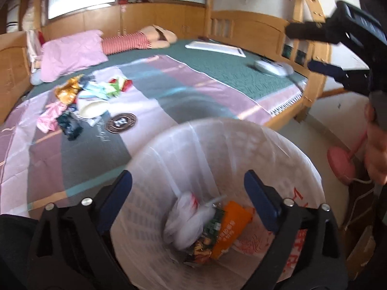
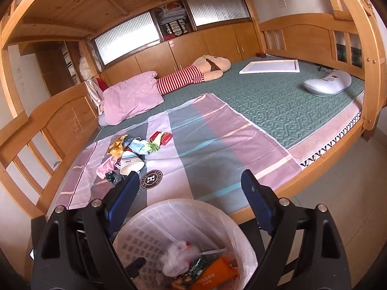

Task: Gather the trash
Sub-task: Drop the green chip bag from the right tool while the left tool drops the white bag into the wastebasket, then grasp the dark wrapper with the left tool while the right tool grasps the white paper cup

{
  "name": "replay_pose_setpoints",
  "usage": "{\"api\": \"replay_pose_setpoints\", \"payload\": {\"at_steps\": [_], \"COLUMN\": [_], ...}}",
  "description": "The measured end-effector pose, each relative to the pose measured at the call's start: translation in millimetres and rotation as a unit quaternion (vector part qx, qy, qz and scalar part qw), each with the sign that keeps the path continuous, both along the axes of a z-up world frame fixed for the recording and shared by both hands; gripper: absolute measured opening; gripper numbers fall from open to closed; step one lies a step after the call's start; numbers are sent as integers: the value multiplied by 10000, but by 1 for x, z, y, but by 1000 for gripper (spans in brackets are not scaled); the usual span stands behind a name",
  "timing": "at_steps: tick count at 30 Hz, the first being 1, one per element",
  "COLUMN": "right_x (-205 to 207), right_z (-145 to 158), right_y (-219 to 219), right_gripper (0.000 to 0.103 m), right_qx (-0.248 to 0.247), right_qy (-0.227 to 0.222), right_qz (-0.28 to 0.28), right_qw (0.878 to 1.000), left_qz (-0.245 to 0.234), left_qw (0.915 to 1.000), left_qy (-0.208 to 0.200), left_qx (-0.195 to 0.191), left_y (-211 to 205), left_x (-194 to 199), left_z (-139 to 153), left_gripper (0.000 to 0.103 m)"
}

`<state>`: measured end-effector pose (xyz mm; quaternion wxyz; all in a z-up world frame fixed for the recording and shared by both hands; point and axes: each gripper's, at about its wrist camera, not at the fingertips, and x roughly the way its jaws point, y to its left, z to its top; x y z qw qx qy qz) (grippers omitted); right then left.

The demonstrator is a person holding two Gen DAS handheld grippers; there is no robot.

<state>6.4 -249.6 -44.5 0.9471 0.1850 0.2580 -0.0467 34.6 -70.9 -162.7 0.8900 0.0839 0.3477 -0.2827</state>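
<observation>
A white lined trash bin (image 1: 241, 149) (image 2: 154, 217) stands on the floor by the bed. It holds a white plastic bag (image 1: 186, 220), an orange packet (image 1: 229, 227) (image 2: 212, 275) and other wrappers. My left gripper (image 1: 188, 183) is open and empty right over the bin's mouth. My right gripper (image 2: 189, 181) is open and empty above the bin; it also shows in the left wrist view (image 1: 300, 48), at the upper right. A pile of trash (image 1: 79, 99) (image 2: 130, 152) lies on the striped sheet: wrappers, a white paper cup (image 2: 130, 164), a red box (image 2: 162, 136).
The wooden bunk bed has a green mattress (image 2: 278, 106), a pink pillow (image 2: 133, 96), a striped plush toy (image 2: 193, 75), a white frame (image 2: 271, 66) and a white device (image 2: 329, 82). A pink round stand (image 1: 342, 162) sits on the floor right of the bin.
</observation>
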Motion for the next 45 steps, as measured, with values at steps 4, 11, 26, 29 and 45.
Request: {"api": "replay_pose_setpoints", "payload": {"at_steps": [4, 11, 26, 29, 45], "right_x": [-9, -10, -9, -6, 0], "right_z": [9, 18, 9, 6, 1], "right_y": [4, 21, 41, 44, 59], "right_gripper": [90, 100, 100, 100, 100], "right_qx": [-191, -779, -1011, -1017, -1016], "right_qy": [-324, -642, -869, -795, -525], "right_qz": [-101, -4, 177, 251, 671], "right_qw": [9992, 9949, 9909, 9913, 9912], "left_qz": [434, 1132, 2087, 2172, 2323], "left_qw": [9987, 9924, 9746, 9726, 9693], "left_qy": [-263, -380, 94, 124, 108], "left_qx": [74, -299, -804, -819, -804], "left_y": [8, 34, 75, 77, 80], "left_x": [5, 14, 32, 33, 33], "left_z": [7, 17, 9, 8, 7], "left_gripper": [96, 99, 99, 99, 99]}}
